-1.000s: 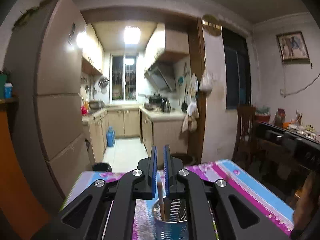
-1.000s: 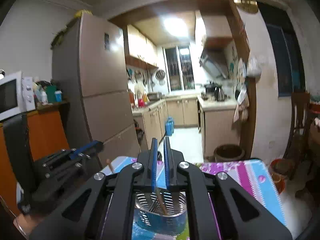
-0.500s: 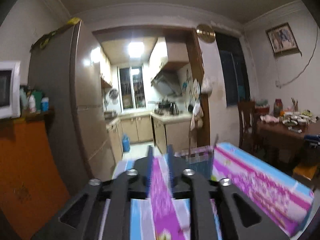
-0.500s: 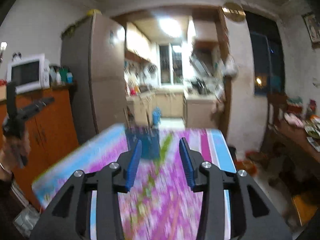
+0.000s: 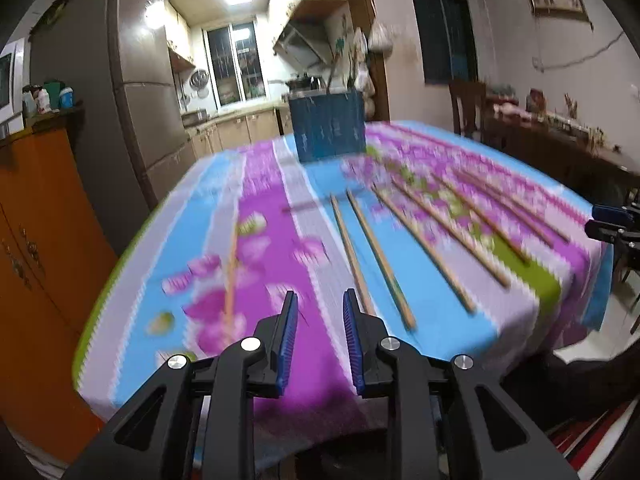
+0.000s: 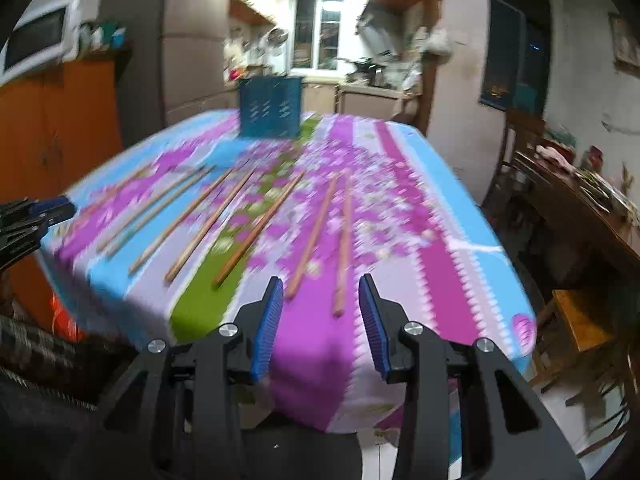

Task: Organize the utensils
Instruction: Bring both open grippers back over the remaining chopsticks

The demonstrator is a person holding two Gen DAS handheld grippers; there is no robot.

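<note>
Chopsticks point(image 5: 376, 256) lie loose in rows across worktop point(image 5: 280, 240), on striped floral cloth; one more lies apart at left point(image 5: 231, 276). Blue slotted holder point(image 5: 328, 128) stands upright at far edge. Left gripper point(image 5: 317, 312) hangs above near edge, fingers narrowly parted after just opening, nothing between. Right gripper point(image 6: 321, 300) hangs above near edge by two chopstick ends point(image 6: 340, 240), fingers parted wider after just opening, empty.

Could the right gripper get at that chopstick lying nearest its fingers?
Probably yes. The right gripper is open and empty, and the nearest chopstick lies flat on the tablecloth just ahead, with nothing over it.
</note>
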